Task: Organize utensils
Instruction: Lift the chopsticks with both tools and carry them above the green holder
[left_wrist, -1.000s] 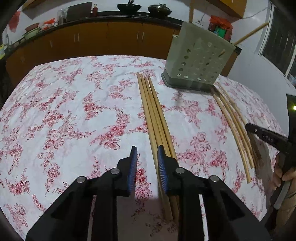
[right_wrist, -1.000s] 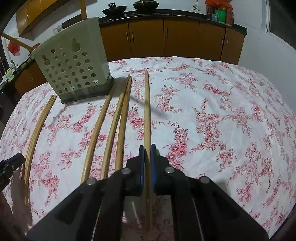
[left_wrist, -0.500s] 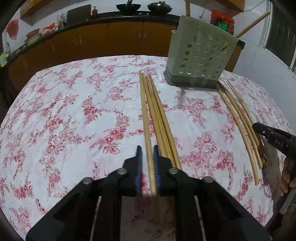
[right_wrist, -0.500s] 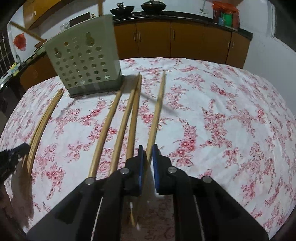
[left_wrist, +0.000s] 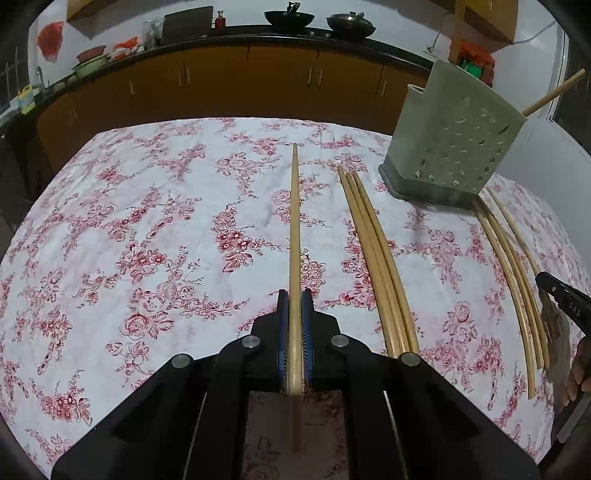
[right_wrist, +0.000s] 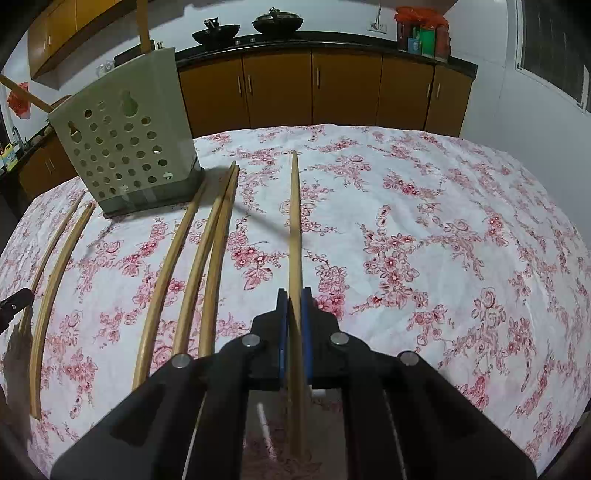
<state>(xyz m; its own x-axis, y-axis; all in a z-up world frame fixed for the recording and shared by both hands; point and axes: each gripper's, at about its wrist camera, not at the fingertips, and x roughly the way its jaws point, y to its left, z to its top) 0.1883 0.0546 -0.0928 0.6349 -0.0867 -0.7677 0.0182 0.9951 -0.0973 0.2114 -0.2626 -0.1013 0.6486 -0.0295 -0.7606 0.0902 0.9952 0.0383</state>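
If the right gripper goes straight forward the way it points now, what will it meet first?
Probably nothing on the table: the right gripper, shut on a chopstick, points past the holder over bare tablecloth. The cabinets lie beyond; depth is unclear.

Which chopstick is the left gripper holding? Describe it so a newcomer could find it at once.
Start at the green holder on the floral tablecloth. Left of it lie three chopsticks bunched together. The held chopstick is further left, alone, its near end clamped in the left gripper.
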